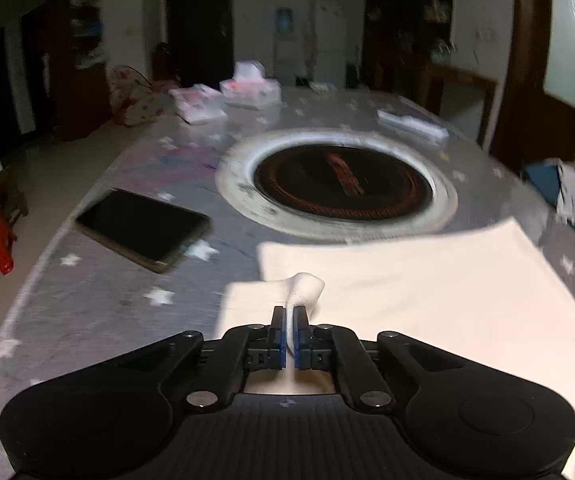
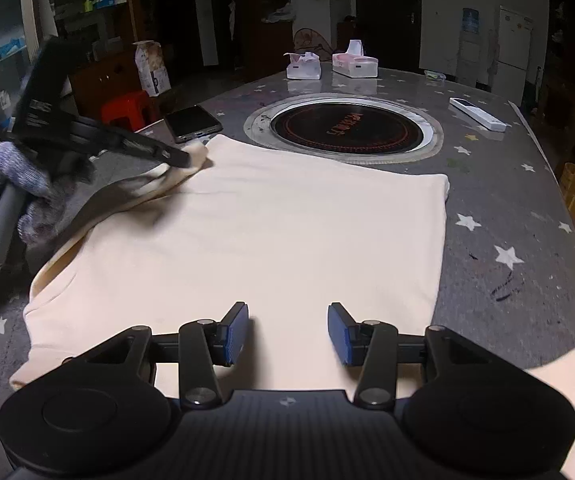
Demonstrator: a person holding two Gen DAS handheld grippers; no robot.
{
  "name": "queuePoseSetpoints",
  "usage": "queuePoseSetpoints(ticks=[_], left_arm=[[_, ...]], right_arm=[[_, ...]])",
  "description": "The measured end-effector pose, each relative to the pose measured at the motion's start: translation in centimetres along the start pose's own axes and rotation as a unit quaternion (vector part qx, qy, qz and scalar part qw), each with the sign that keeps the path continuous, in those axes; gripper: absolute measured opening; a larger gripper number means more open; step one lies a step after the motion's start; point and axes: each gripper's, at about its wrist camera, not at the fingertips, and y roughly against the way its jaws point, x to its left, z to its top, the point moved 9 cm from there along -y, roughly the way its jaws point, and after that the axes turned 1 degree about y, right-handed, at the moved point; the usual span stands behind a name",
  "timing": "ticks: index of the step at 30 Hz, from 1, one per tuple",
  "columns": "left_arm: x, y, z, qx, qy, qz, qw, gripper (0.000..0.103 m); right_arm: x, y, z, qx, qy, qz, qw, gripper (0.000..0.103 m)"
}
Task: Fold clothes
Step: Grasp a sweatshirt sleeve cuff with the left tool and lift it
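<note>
cream garment [image 2: 271, 232] flat on table [image 2: 507, 200], left gripper [image 1: 290, 320] pinching its edge, right gripper [image 2: 287, 330] parted, empty

dim room: grey star-patterned table [image 2: 507, 208]; behind it white wall, dark doorway [image 2: 387, 12], shelving [image 2: 7, 20] left, red stool [image 2: 127, 110] beside.

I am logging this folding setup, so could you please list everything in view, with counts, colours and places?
Garment: one, cream, spread flat on table's near side.
Table: one, grey with white stars.
Cooktop: one, black, round, set in table centre.
Phone: one, dark, beside garment's far left corner.
Tissue boxes: two, pink-white, table's far edge.
Remote control: one, white, far right.
Stool: one, red, on floor left.
Left gripper: black, shut on garment's corner.
Right gripper: black, open above garment.
Hand: one, in purple knit glove.
</note>
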Motion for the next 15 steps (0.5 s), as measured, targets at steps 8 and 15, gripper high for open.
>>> queuePoseSetpoints(ticks=[8,15], left_arm=[[6.5,7.4,0.9,-0.068,0.088,0.015,0.9937,0.003],[11.6,12.7,-1.1,-0.100,0.132,0.033,0.9857,0.003]], right_arm=[[1.0,1.7,-0.7,-0.005,-0.003,-0.002,1.000,0.044],[3.8,3.5,-0.8,-0.012,0.019,0.016,1.000,0.045]])
